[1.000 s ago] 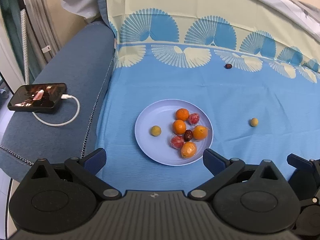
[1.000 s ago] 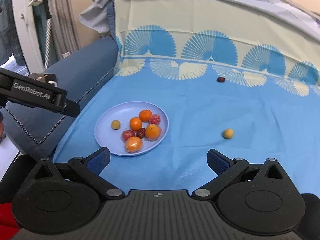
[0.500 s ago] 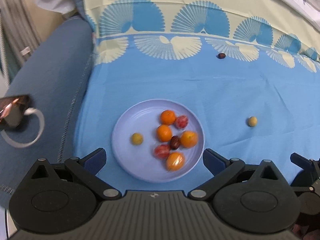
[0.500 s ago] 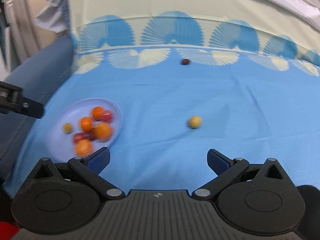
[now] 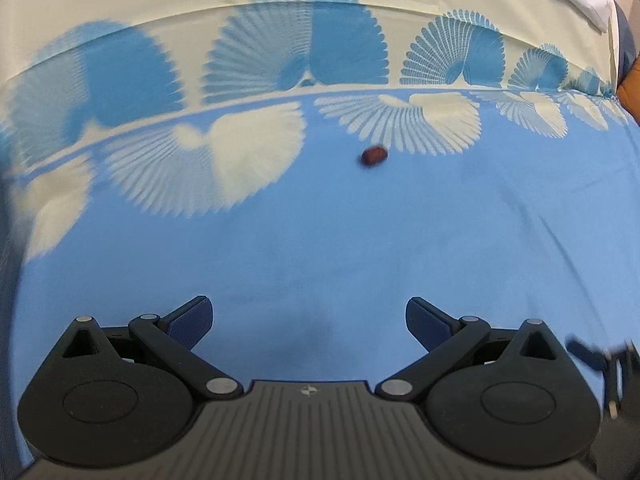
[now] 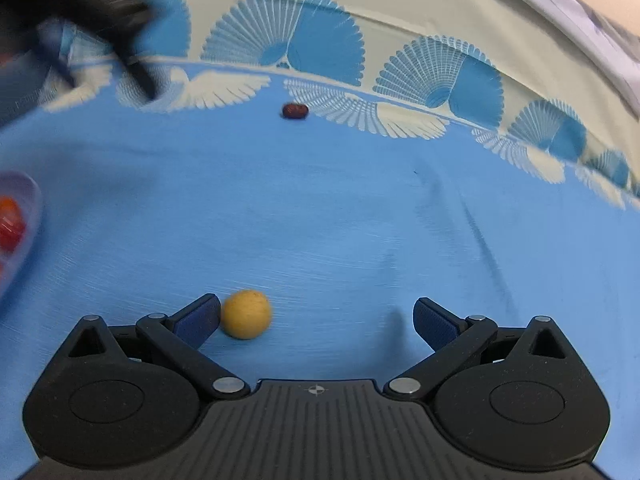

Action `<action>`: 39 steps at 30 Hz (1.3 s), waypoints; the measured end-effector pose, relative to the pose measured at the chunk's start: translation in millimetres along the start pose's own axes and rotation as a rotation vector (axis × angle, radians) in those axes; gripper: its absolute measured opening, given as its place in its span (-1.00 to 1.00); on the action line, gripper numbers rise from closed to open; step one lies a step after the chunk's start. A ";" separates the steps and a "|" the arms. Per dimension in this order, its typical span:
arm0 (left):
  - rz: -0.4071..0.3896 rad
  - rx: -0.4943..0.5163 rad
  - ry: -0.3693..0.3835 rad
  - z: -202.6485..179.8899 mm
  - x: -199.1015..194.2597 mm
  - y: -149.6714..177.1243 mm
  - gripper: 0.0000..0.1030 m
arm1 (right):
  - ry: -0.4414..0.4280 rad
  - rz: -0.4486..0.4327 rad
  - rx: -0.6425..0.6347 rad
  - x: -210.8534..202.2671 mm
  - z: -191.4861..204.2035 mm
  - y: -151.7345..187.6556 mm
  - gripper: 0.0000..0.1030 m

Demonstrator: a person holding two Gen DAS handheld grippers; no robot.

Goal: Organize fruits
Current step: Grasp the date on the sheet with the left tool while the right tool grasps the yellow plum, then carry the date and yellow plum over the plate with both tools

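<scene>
A small dark red fruit [image 5: 374, 155] lies on the blue cloth ahead of my left gripper [image 5: 308, 314], which is open and empty, well short of it. The same fruit shows far ahead in the right wrist view [image 6: 295, 111]. A round yellow fruit [image 6: 245, 313] lies on the cloth between the jaws of my open right gripper [image 6: 316, 316], close beside the left fingertip [image 6: 200, 320]. The lilac plate [image 6: 28, 196] with orange and red fruits [image 6: 10, 220] is at the far left edge of the right wrist view.
The blue cloth [image 5: 320, 240] with a cream fan-pattern border [image 5: 304, 64] covers the surface. The blurred left gripper [image 6: 92, 12] crosses the upper left of the right wrist view. A blurred part of the right gripper [image 5: 600, 356] shows at the lower right of the left wrist view.
Both grippers have moved forward and to the right over the cloth. The plate has left the left wrist view. The yellow fruit now lies between the right gripper's jaws, and the dark fruit looks nearer.
</scene>
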State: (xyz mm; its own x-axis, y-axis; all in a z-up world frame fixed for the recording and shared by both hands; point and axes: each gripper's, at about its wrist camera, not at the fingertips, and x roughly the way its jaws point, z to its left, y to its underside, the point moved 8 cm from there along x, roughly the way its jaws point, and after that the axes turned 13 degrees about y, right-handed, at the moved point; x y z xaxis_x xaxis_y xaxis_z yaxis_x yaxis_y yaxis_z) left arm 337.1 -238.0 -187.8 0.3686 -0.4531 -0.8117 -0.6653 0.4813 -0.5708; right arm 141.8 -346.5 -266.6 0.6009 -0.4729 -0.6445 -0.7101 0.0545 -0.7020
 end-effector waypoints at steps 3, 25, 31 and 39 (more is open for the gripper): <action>0.002 0.039 0.032 -2.6 50.6 -39.8 0.99 | -0.013 0.007 0.054 8.3 -11.6 2.9 0.98; 0.008 0.112 0.104 -21.9 137.3 -98.6 -0.40 | 0.050 -0.063 0.161 9.6 -41.8 -13.1 -0.44; 0.064 -0.032 0.113 -19.5 41.3 -36.5 -0.40 | 0.142 0.005 0.234 -14.3 -77.3 -17.2 -0.44; 0.090 -0.127 0.072 -25.3 -106.2 78.2 -0.40 | -0.053 -0.062 0.150 -160.8 -49.2 -19.7 -0.44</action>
State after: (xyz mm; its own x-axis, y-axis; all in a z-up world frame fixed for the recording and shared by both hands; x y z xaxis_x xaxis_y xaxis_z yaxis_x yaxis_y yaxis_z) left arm 229.5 -171.2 -143.1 0.2591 -0.4673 -0.8453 -0.7719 0.4258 -0.4721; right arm 41.1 -314.8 -134.3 0.6633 -0.4327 -0.6106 -0.6104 0.1592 -0.7759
